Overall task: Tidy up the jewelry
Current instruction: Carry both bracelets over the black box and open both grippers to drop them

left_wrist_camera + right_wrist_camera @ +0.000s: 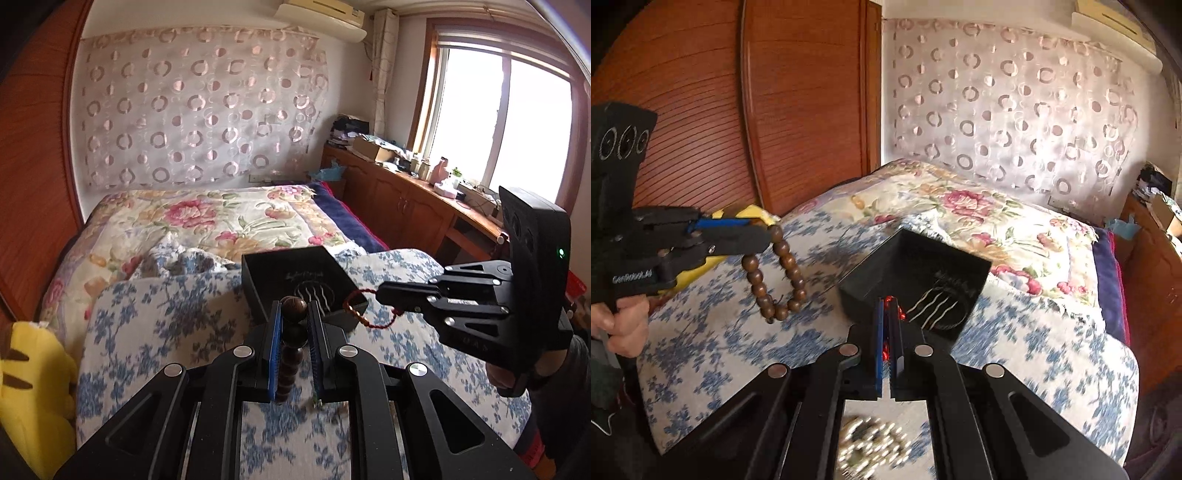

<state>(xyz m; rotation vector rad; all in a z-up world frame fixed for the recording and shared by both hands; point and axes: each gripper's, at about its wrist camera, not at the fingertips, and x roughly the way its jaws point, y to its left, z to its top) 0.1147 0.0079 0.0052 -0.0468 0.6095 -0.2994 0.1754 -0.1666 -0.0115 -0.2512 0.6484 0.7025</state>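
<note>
Bedroom, wooden wardrobe left, bed with blue-floral white quilt (155,314) under both tools, window right. Far left a yellow plush toy (33,391), cut off by the frame. Left gripper (294,314) is closed nearly all the way, pinching a brown wooden-bead bracelet (775,273); the loop dangles free below the tips, clear of the quilt, probably lifted for carrying to the box. Centre: open black cardboard box with wavy white logo (258,284) sits on the quilt, apparently the destination, looks empty but its near wall hides part of the floor. Right gripper (380,293) is fully closed on a thin red braided cord bracelet (356,310), which hangs at the box's near corner, not yet inside. Bottom of the right wrist view: a blurred shiny silver heap (875,446) on the quilt, likely more jewelry, can't tell what. Person's hand (618,325) only partly visible.
</note>
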